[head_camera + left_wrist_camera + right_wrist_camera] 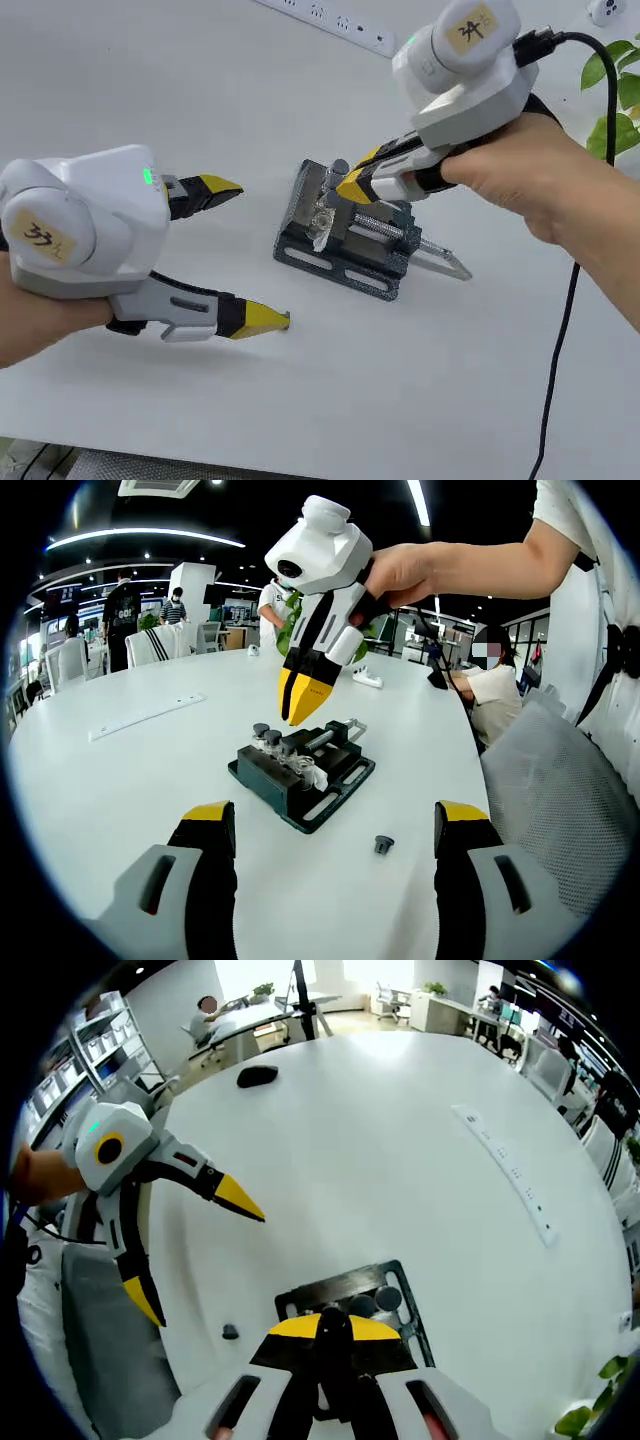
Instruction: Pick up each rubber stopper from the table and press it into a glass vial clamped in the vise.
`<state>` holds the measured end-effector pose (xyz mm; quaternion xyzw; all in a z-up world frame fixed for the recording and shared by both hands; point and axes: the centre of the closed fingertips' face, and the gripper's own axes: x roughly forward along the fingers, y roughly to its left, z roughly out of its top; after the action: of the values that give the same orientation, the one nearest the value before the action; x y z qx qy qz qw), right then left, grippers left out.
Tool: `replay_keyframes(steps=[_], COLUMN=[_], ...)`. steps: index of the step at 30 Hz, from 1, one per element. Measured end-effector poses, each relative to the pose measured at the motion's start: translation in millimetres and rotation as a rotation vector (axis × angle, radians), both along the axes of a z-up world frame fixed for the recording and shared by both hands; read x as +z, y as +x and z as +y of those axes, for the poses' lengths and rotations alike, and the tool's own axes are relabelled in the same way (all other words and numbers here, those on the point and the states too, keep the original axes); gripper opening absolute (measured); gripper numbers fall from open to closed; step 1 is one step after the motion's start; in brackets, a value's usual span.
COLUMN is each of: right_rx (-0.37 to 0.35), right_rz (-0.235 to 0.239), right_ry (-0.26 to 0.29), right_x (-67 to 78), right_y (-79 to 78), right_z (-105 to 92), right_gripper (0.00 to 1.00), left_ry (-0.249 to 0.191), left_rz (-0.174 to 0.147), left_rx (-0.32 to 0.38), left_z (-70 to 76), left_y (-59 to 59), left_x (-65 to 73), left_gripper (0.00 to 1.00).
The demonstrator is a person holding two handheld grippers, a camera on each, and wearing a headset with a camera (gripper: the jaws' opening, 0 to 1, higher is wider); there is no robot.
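A dark vise [372, 262] [322, 798] [310, 1298] stands mid-table and clamps glass vials [325, 213]. Two of the vials carry grey rubber stoppers [267, 733] [387, 1298]. One loose stopper [383, 844] [230, 1332] lies on the white table near the vise. My right gripper [350, 189] [299, 708] [335, 1327] hovers just above the vise, jaws shut, with nothing visible between them. My left gripper [258, 253] [335, 815] [200, 1260] is held wide open to the left of the vise, pointing at it, with the loose stopper near its right jaw.
A white power strip [330, 20] [145, 715] [510, 1175] lies at the far side of the table. A black cable [570, 300] trails down the right side, and a green plant [620, 70] stands at the right edge. People sit at desks in the background.
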<state>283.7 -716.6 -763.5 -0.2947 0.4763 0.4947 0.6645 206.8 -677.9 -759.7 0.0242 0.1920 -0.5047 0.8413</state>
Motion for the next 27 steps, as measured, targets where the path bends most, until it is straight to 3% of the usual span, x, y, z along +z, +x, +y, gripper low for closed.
replay_keyframes(steps=[13,17,18,27], right_rx=[0.035,0.033,0.034,0.042], right_rz=[0.01,0.01,0.012,0.006], right_ry=[-0.014,-0.015,-0.018,-0.025], right_x=[-8.0,-14.2,-11.9,-15.9], right_y=[-4.1,4.3,-0.8,3.7], right_z=[1.1,1.2,0.4,1.9], right_gripper=[0.01,0.0,0.0,0.0], left_ry=[-0.001,-0.001,0.0,-0.002], left_rz=[-0.001,0.0,-0.001,0.001], left_rx=[-0.003,-0.003,-0.004,-0.003], left_z=[-1.0,0.0,0.3,1.6], left_y=[-1.3,-1.0,-1.0,0.0], left_x=[1.8,0.7,0.3,-0.5], left_gripper=[0.81,0.81,0.81,0.81])
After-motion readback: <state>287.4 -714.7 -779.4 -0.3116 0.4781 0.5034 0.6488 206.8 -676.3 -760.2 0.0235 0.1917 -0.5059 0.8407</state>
